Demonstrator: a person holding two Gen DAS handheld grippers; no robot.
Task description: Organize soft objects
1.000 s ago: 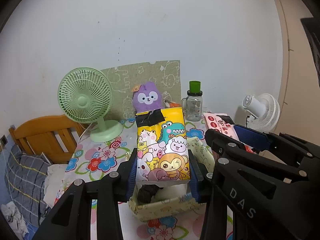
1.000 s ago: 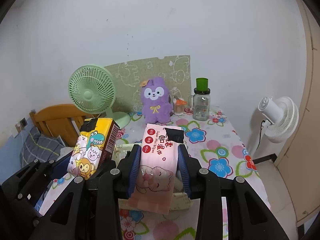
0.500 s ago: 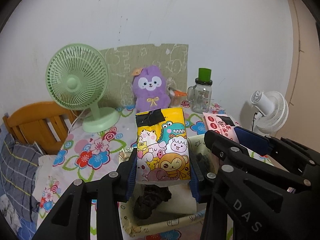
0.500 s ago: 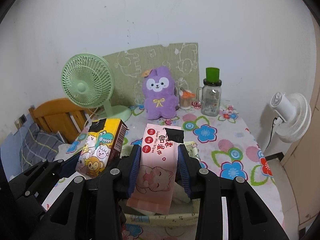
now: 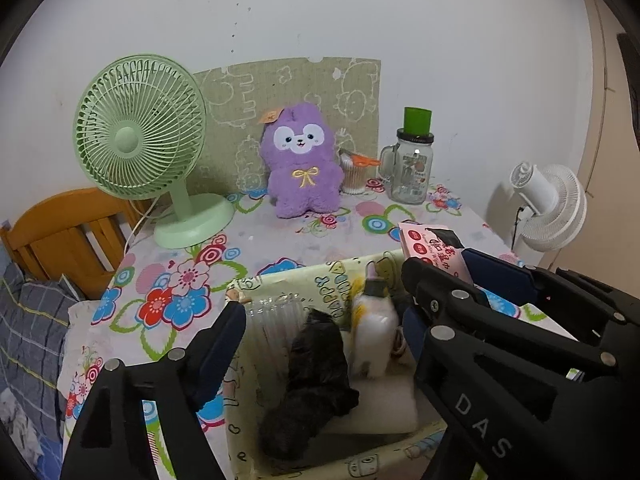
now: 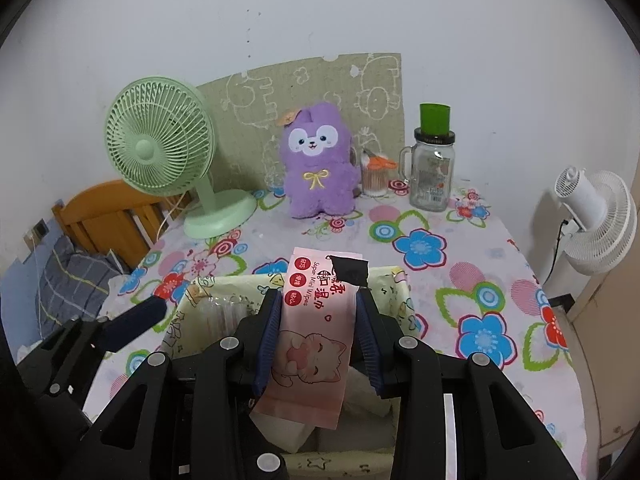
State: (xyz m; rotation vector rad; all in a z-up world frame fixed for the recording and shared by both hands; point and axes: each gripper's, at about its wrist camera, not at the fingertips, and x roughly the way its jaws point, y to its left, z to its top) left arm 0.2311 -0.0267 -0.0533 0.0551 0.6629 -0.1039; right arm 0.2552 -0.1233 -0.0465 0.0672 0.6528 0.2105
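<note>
Left wrist view: the left gripper (image 5: 320,344) had just been opening, and its dark blue fingers (image 5: 224,340) stood wide apart with nothing between them. The yellow cartoon-animal tissue pack they clamped a second earlier was gone from view; where it landed could not be told, most likely below the camera's edge inside the pale yellow printed fabric storage basket (image 5: 280,280). The basket sat at six o'clock on the flower-patterned worktop (image 5: 280,240), holding a black fuzzy soft item (image 5: 316,360) and a small white and orange plush (image 5: 372,332).

In the right wrist view, the right gripper (image 6: 318,340) was clamped on the pink cat-printed wet wipes pack (image 6: 320,320), which hung upright over the basket's middle, its lower end above white folded items. The pack had come lower over the basket than a second before.

By my judgement, one soft pack was delivered and the pink one was next to be let go. The purple plush bunny (image 6: 318,168) sat at twelve o'clock beside the mint green desk fan (image 6: 160,152), not yet collected.
</note>
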